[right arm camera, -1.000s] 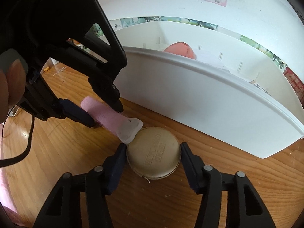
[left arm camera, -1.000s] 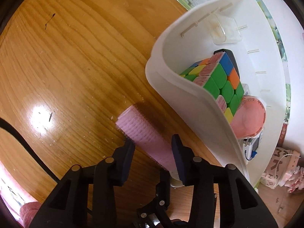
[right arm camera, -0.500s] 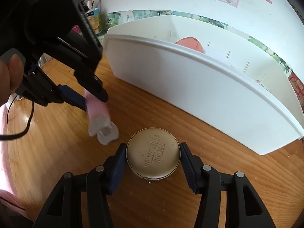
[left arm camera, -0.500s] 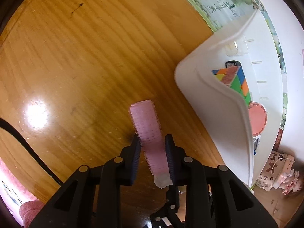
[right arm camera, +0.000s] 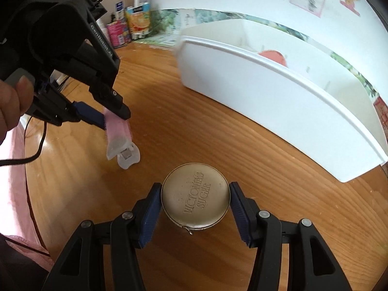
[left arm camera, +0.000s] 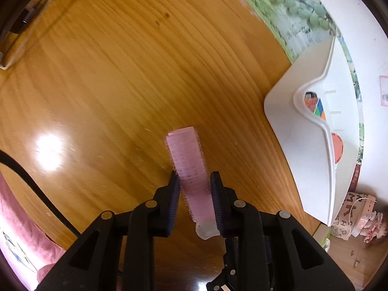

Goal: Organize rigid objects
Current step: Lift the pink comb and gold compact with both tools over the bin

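Your left gripper pinches the pink roller; the right gripper apparently clamps the round tin, both ready for the white bin.

One pink hair roller, one round tin, one white bin

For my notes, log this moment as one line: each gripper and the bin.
left gripper: shut on pink hair roller | right gripper: shut on round tin | white bin: on table, partly filled
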Demonstrator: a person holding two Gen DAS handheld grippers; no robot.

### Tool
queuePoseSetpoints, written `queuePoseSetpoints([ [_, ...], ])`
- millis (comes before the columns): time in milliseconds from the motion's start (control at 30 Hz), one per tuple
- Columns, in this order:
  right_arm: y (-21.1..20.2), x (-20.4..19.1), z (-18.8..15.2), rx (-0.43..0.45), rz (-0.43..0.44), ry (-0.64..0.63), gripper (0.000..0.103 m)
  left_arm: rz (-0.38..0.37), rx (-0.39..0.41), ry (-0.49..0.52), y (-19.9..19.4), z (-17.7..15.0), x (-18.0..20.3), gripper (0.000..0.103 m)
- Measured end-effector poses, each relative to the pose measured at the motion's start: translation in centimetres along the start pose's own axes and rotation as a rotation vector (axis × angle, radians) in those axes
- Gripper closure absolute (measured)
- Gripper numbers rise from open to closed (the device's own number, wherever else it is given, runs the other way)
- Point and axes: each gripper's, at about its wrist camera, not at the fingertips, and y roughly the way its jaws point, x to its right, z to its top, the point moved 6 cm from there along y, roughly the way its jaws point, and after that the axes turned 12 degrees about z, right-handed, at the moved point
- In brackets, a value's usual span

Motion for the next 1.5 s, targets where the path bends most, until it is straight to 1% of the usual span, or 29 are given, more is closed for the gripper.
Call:
queuePoseSetpoints([
  [100,-0.4,-1.2,0.4,0.011,-0.004,-0.035,0.048,-0.003,0.039,0.006,-1.5,0.9,-1.1,0.076],
  [133,-0.9,-1.5,0.1,0.017,-0.005,-0.042,0.048,0.000,0.053,0.012,-2.2,1.0,-1.8,0.076],
  [233,-1.9,-2.3,0.4,0.041,-0.006,-0.066,0.048,0.004,0.111,0.033,-3.5,1.2,-2.4,0.076],
  [267,-2.4,-2.7,0.7,0.053,-0.010,-0.078,0.048,0.006,0.129,0.041,-4.1,1.0,-1.6,0.076],
  [367,-3.5,-3.3,1.7,0.086,-0.012,-0.091,0.048,0.011,0.184,0.069,-5.8,2.1,-0.3,0.076],
  [467,-5.0,-3.6,3.0,0.127,-0.022,-0.110,0.048,0.010,0.245,0.111,-7.8,2.5,0.5,0.076],
  [500,-5.4,-3.7,3.3,0.140,-0.024,-0.113,0.048,0.006,0.259,0.124,-7.7,3.4,1.7,0.076],
  [600,-6.6,-3.8,5.3,0.187,-0.044,-0.135,0.048,-0.010,0.301,0.168,-9.0,4.1,3.6,0.076],
  [700,-7.2,-3.7,7.9,0.232,-0.069,-0.153,0.048,-0.022,0.358,0.226,-11.3,4.1,5.2,0.076],
  [800,-8.4,-3.2,9.7,0.279,-0.095,-0.150,0.048,-0.043,0.401,0.276,-12.7,4.2,7.2,0.076],
  [1000,-10.8,-1.6,12.8,0.372,-0.142,-0.131,0.048,-0.089,0.512,0.376,-16.6,3.8,10.8,0.076],
  [1100,-12.1,-0.5,14.0,0.414,-0.172,-0.115,0.048,-0.127,0.549,0.412,-18.2,3.6,12.4,0.076],
  [1267,-13.8,1.9,15.2,0.471,-0.237,-0.086,0.048,-0.164,0.639,0.482,-20.3,3.1,14.9,0.076],
  [1300,-14.1,2.2,15.3,0.478,-0.242,-0.080,0.048,-0.181,0.671,0.499,-20.8,2.9,15.4,0.076],
  [1400,-14.7,4.1,15.4,0.506,-0.277,-0.040,0.048,-0.241,0.722,0.545,-21.7,2.0,16.7,0.076],
  [1500,-15.3,6.1,15.2,0.548,-0.284,0.025,0.048,-0.274,0.772,0.586,-22.0,1.3,17.8,0.076],
])
